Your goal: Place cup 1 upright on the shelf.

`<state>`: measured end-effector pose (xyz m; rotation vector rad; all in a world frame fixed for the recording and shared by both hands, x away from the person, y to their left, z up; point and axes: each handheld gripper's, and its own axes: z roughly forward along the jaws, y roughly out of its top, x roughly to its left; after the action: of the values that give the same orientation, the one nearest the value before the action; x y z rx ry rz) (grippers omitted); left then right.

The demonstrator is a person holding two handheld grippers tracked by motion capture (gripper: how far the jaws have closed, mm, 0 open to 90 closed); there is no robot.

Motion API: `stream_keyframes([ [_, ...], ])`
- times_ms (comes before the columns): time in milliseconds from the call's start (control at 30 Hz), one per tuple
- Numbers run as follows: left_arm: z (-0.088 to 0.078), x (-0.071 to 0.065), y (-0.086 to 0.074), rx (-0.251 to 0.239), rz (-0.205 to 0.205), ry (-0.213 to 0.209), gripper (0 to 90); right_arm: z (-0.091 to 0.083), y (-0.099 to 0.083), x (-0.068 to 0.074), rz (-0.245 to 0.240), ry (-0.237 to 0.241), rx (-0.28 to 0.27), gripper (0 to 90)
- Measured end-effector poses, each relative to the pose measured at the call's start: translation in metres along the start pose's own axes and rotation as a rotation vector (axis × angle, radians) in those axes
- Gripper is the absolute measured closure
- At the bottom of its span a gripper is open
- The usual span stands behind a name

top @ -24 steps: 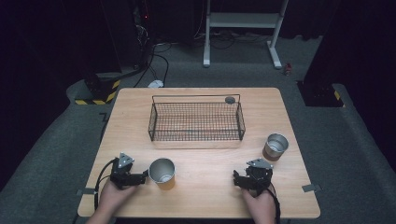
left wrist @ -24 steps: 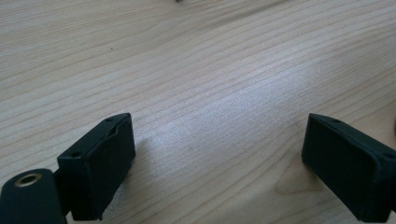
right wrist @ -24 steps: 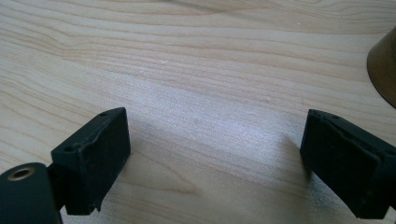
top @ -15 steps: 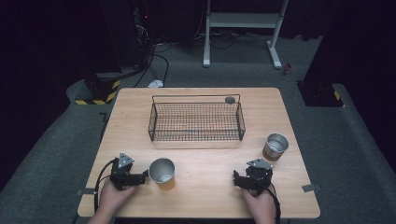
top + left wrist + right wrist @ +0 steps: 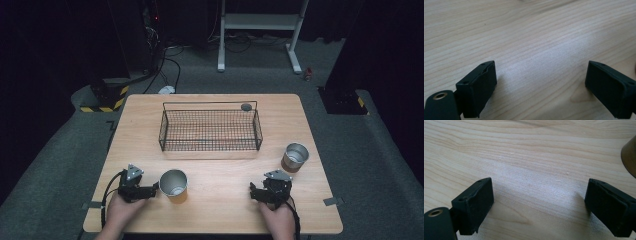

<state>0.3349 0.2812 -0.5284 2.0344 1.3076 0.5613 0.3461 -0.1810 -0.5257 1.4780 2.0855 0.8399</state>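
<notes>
A light wooden desk (image 5: 215, 200) carries everything, its grain running across both gripper views. The largest thing on it is a black wire basket (image 5: 210, 129), standing toward the far side, roughly centred, with a small dark round object (image 5: 246, 107) just beyond its far right corner.

Next come two metal cups. One metal cup (image 5: 173, 184) stands upright near the front left of the desk, its open mouth showing a pale inside. The second metal cup (image 5: 294, 157) stands upright toward the right edge, well apart from the first and just right of the basket's near corner.

The left hand-held gripper (image 5: 151, 190) rests low on the desk at the front left, pointing toward the nearer cup, its tips just beside the cup's wall; whether they touch it cannot be told. In the left gripper view its jaws are spread wide with bare wood between them, grasping nothing.

The right hand-held gripper (image 5: 254, 192) sits at the front right, near the second cup but apart from it. Its jaws are likewise spread wide over bare wood, released, and a brownish curved edge shows at the far right of the right gripper view.
</notes>
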Motion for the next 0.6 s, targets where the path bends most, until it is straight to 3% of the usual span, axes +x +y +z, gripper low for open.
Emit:
stream_keyframes([
  [233,-0.0001,0.0024,-0.0008,0.029,-0.001,-0.01,0.6,0.0,0.0,0.0,0.0,0.001,0.0,8.6],
  [500,0.0004,0.0045,0.003,0.063,0.021,-0.026,0.0,-0.0008,-0.0009,-0.0002,-0.003,0.005,0.0,8.7],
  [600,-0.0006,0.0033,0.0039,0.05,0.044,-0.033,0.0,-0.0012,-0.0013,-0.0006,-0.01,0.006,-0.002,8.7],
])
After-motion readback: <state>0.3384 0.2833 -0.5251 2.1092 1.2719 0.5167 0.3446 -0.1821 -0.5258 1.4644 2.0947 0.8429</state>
